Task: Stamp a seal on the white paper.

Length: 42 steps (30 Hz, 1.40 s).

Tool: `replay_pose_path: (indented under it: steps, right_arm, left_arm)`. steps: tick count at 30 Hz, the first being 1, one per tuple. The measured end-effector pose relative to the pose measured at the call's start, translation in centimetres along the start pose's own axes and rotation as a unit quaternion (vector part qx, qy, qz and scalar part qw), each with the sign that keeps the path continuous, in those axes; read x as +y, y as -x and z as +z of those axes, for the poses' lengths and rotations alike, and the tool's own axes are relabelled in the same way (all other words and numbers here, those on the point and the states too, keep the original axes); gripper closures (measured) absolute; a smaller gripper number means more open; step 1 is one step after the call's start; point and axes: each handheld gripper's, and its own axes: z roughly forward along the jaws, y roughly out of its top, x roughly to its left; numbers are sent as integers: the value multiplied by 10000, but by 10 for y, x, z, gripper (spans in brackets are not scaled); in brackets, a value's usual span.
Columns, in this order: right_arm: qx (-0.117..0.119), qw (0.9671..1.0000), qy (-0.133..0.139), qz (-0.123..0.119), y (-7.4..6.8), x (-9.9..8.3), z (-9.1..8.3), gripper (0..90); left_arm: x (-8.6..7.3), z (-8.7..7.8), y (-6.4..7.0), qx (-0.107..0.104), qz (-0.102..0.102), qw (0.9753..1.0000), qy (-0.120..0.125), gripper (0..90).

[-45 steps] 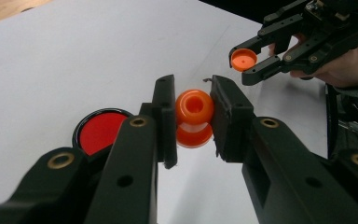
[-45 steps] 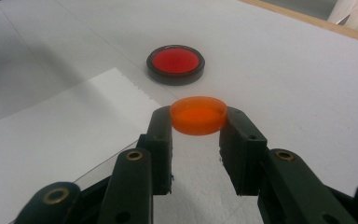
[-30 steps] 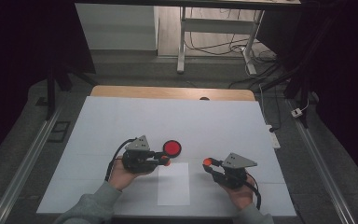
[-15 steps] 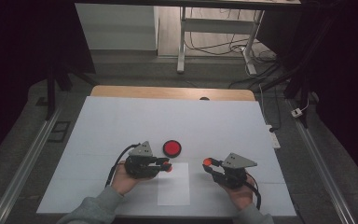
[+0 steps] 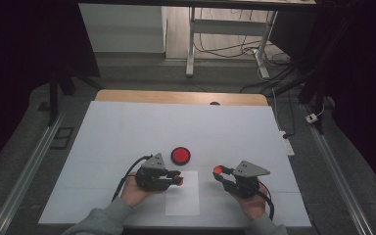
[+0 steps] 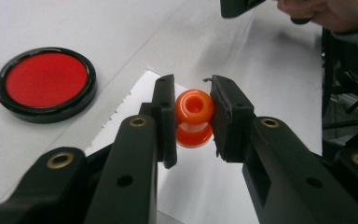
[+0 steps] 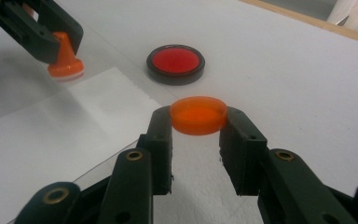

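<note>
My left gripper (image 5: 177, 179) is shut on a small orange stamp (image 6: 194, 116), gripping its knobbed handle. The stamp's (image 7: 64, 58) base points down over the far left corner of a white paper sheet (image 5: 182, 198); I cannot tell whether it touches. A round red ink pad (image 5: 180, 155) in a black case lies just beyond the sheet, left of the stamp in the left gripper view (image 6: 45, 83). To the right of the sheet, my right gripper (image 5: 219, 171) is shut on a flat orange disc-shaped cap (image 7: 198, 115), held a little above the table.
The white table cover (image 5: 127, 127) stretches wide behind the ink pad, with a wooden edge (image 5: 176, 97) at the far side. Metal rails (image 5: 24, 171) run along both sides. A desk frame and cables (image 5: 225, 44) stand on the floor beyond.
My left gripper has drawn the stamp back from beside the ink pad toward the person, over the paper's far corner. The right gripper has stayed put.
</note>
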Motion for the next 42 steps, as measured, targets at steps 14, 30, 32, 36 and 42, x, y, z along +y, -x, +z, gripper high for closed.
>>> replay_pose_path:
  steps: [14, 30, 32, 36, 42]
  right_arm:
    - [24, 10000, -23, -3, 0, 0, 1, 646]
    - [31, 10000, -31, 8, 0, -1, 2, 646]
    - [39, 10000, -51, 2, 0, -1, 2, 646]
    - [50, 10000, -22, 20, 0, -1, 2, 646]
    - [38, 10000, -47, -1, 0, -1, 2, 646]
  left_arm:
    - [-6, 15, 1, 67, 83, 9998, -157, 718]
    - [-9, 24, 2, 129, 162, 9995, -226, 718]
    - [-9, 24, 2, 154, 186, 9994, -228, 718]
    - [-10, 25, 3, 170, 226, 9993, -240, 718]
    - [-11, 27, 4, 215, 287, 9989, -291, 718]
